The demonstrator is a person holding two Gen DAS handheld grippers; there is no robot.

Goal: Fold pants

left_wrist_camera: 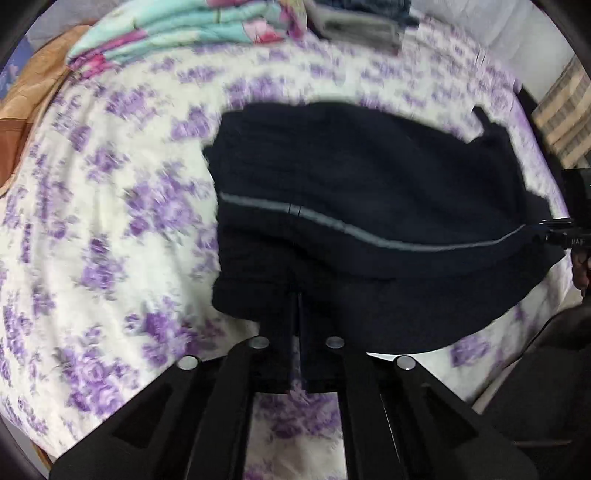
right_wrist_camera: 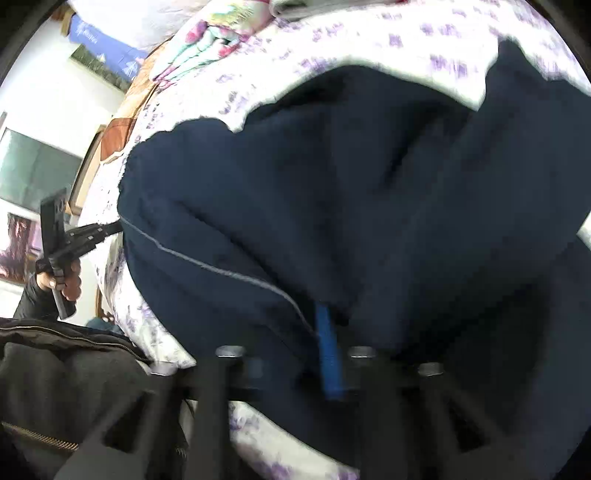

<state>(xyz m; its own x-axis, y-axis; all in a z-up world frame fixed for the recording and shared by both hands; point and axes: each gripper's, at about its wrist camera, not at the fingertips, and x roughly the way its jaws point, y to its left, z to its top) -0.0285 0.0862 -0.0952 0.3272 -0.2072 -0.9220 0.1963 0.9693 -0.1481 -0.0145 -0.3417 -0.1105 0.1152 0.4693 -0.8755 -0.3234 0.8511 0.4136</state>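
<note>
Pants [left_wrist_camera: 369,206]: lie on the bedsheet [left_wrist_camera: 122,206], right of its middle in the left wrist view.
Left gripper [left_wrist_camera: 295,317]: at the pants' near edge, touching the cloth.
Right gripper [left_wrist_camera: 554,230]: at the pants' right end.
Folded quilt [left_wrist_camera: 177,29]: on the bed's far left.
Stacked clothes [left_wrist_camera: 362,26]: far side, right of the quilt.
Jacket [right_wrist_camera: 66,373]: near left in the right wrist view, beside the bed.
</note>
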